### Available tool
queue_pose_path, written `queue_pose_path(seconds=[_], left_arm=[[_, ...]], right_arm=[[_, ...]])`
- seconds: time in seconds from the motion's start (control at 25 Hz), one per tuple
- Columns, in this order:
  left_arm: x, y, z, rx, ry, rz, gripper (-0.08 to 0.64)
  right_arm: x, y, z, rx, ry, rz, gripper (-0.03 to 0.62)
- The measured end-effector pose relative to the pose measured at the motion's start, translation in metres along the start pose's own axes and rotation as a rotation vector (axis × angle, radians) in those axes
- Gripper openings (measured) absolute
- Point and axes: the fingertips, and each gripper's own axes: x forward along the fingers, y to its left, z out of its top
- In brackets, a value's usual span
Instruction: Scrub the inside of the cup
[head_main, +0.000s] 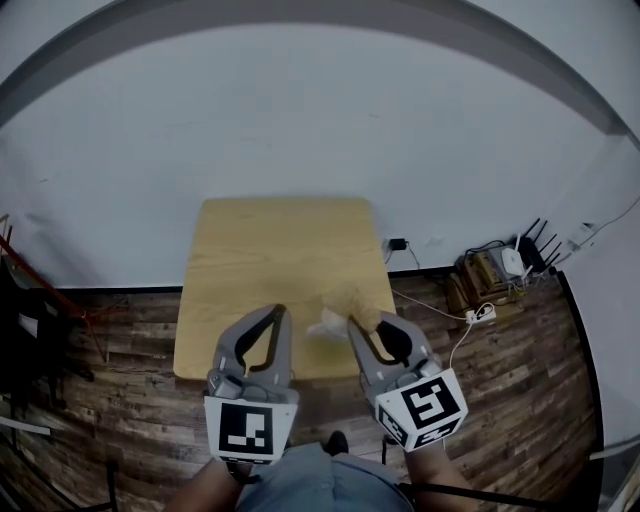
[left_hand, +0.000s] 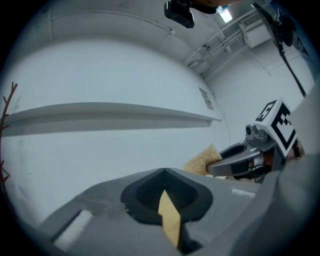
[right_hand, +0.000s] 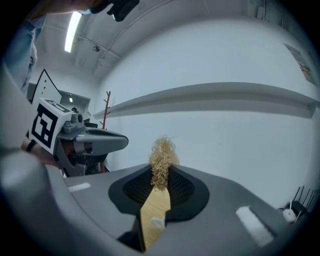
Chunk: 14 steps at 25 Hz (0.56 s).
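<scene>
Tan scrubber (right_hand: 162, 155), apparently, pinched in right gripper (right_hand: 160, 175) above table (head_main: 270, 250), near its edge; left gripper (left_hand: 165, 176) pressed together.

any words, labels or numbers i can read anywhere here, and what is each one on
No text in these views can be read.
Left marker cube: black and white squares only, no letters or numbers.
Right marker cube: also only a square pattern.
Wall notice: too small and blurred to read.
</scene>
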Motion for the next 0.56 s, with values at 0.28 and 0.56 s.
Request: queue_pose_path(seconds=[0.28, 0.56], left_arm=[[0.017, -0.003, 0.001, -0.002, 0.001, -0.023, 0.021], [0.027, -0.012, 0.0, -0.002, 0.006, -0.048, 0.021]], right_arm=[[0.005, -0.014, 0.003, -0.007, -0.006, -0.016, 0.071], [0.009, -0.021, 0.001, -0.025, 0.006, -0.026, 0.071]])
